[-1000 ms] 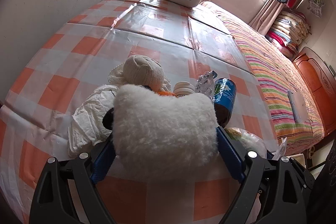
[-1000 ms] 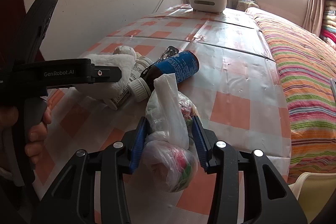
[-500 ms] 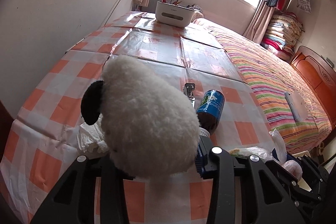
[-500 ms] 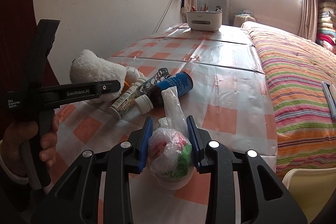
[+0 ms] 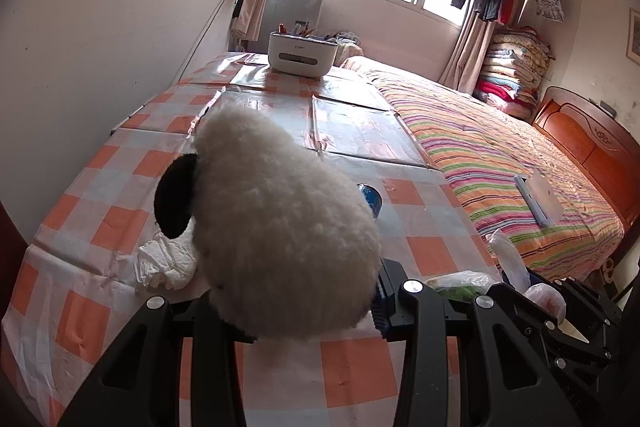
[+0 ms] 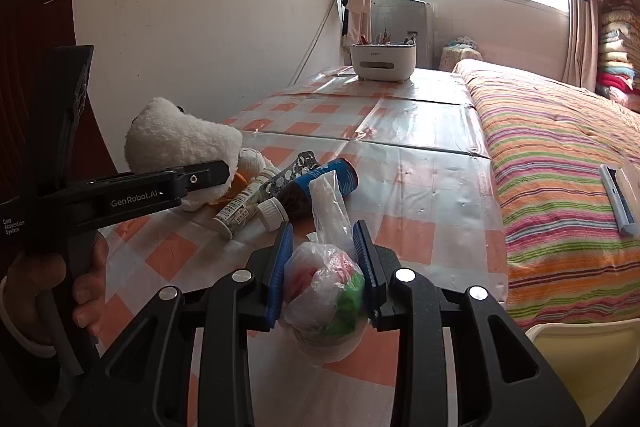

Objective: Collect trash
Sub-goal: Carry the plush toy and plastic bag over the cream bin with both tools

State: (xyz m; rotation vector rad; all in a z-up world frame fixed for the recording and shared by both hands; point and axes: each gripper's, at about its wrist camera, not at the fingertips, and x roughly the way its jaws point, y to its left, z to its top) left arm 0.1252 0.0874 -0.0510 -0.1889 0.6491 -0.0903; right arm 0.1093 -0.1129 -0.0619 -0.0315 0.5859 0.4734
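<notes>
Here, the left gripper (image 5: 296, 291) was clamped on a white plush toy (image 5: 280, 227), its blue pads pressed into the fluffy body, and the toy was lifted off the checked tablecloth (image 5: 120, 211), with a black ear sticking out on the left side. The right gripper (image 6: 322, 267) was closed on a knotted clear plastic bag (image 6: 326, 287) that held red and green scraps, the bag squeezed between the blue pads and its twisted tail standing up. Below the toy, a crumpled white tissue (image 5: 164, 263) lay on the cloth. In the right wrist view, a dark bottle with a blue label (image 6: 320, 183) lay on its side near the table's front edge, touching a small white-capped bottle (image 6: 244, 207), with a foil blister pack (image 6: 296, 167) resting against them. A white organiser box (image 6: 382, 61) stood at the far end of the table, beside a striped bedspread (image 6: 560, 155). A hand (image 6: 80, 287) gripped the left tool's handle.
</notes>
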